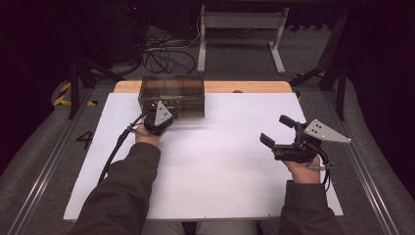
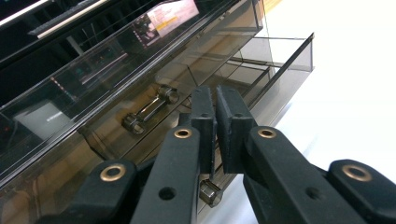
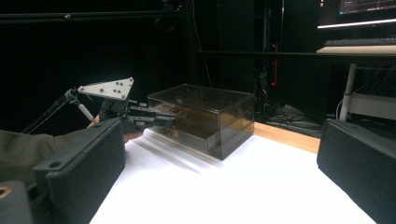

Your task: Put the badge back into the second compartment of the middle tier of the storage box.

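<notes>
On the near side of the white table (image 1: pixel 210 181), well to the right of the drawer box (image 1: pixel 172 94), the right gripper (image 1: pixel 279 131) hangs over the bare top with its jaws spread wide and nothing between them; in the right gripper view its two black pads (image 3: pixel 86 161) stand far apart at either edge of the picture, with the box between them farther off.

Nearer the box, the left gripper (image 1: pixel 169 115) reaches in from the near side and meets the box's front face at the left part. In the left gripper view its jaws (image 2: pixel 215 128) are almost fully together, with only a thin slit between the pads. A small metal handle (image 2: pixel 210 192) of the lower drawer (image 2: pixel 275 70) shows just beneath the pads; the pads appear clamped on it, though the contact itself is hidden. That drawer stands pulled partway out of the box towards the gripper. Just above it, a second metal handle (image 2: pixel 150 109) sits on the front of the upper drawer, untouched.

The box itself, of smoky clear plastic, stands at the far edge of the table, left of the middle, against a strip of bare wood (image 1: pixel 244 86).
</notes>
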A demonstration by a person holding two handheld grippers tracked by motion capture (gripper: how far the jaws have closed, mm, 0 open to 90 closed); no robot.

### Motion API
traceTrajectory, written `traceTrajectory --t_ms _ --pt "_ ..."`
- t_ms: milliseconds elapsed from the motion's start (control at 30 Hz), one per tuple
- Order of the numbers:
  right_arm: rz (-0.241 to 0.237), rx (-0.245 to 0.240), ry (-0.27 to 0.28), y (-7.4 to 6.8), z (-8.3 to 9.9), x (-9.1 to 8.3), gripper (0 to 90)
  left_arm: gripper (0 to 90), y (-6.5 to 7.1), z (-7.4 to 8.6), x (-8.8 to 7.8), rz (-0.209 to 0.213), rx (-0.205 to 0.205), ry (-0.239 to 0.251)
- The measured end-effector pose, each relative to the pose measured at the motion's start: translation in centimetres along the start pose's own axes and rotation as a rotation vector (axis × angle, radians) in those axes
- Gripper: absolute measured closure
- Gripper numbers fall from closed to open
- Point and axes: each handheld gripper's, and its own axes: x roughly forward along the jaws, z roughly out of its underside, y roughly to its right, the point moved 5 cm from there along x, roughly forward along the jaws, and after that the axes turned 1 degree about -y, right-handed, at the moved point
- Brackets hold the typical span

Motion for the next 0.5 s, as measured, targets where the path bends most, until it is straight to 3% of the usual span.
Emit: traceTrajectory --t_ms 500 --pt "0.0 0.0 0.0 -0.03 0.0 0.04 1.7 81.3 -0.08 -0.04 -0.2 -0.004 -0.019 -0.005"
